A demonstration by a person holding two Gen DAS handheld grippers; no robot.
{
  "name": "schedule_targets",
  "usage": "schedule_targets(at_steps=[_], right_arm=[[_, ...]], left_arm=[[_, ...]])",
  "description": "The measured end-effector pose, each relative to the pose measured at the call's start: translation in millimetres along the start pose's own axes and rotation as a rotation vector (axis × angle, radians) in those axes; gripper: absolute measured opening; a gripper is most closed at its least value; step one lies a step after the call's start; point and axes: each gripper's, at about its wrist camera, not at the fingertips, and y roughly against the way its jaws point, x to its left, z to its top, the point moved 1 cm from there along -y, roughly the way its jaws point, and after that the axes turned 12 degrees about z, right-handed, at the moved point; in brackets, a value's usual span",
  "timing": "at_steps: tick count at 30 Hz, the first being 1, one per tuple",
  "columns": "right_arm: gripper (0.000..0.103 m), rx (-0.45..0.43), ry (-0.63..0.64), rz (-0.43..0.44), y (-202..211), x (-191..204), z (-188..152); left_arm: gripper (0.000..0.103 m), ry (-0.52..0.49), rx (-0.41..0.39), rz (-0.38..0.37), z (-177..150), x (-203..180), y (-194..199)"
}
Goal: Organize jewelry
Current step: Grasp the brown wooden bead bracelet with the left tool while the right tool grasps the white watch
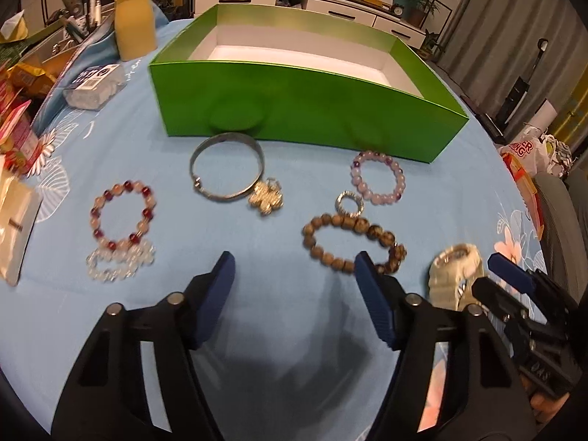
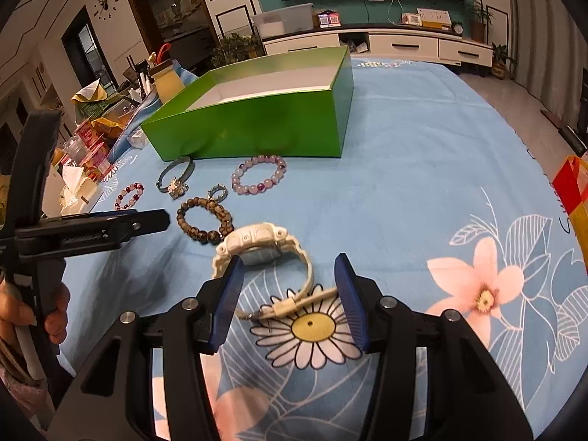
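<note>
Green cardboard makes up the open box (image 1: 294,110) at the far side of the blue floral tablecloth (image 2: 422,169); what shows of its white inside is bare, though the near wall hides much of the floor. All the jewelry lies on the cloth in front of it: a metal bangle (image 1: 226,167) close to the box wall with a glittering flower-shaped piece (image 1: 266,198) touching its near edge, a pale purple bead bracelet (image 1: 378,177) to the right, a small sparkly ring (image 1: 349,204) resting against a brown bead bracelet (image 1: 349,243), and to the left a red-and-pink bead bracelet (image 1: 123,215) overlapping a clear bead bracelet (image 1: 119,262). A white watch (image 2: 262,250) lies nearest, its strap trailing between the spread blue pads of the right gripper (image 2: 288,296), which holds nothing. The left gripper (image 1: 294,290) hovers over bare cloth with jaws wide apart, its right pad covering the near end of the brown bracelet. Clutter of packets and a yellow jar (image 1: 133,27) crowds the table's left edge; motion blur makes the clear beads and the watch face hard to read.
</note>
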Motion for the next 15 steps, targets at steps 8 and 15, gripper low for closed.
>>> schedule_targets(at_steps=[8,15], right_arm=[[0.044,0.003,0.057,-0.025,-11.1,6.3,3.2],[0.033,0.031,0.054,-0.04,-18.1,-0.1,1.0]], left_arm=[[0.047,-0.082,-0.004,0.066,11.3,-17.8,-17.5],[0.016,-0.229,-0.032,0.081,9.3,-41.1,-15.9]])
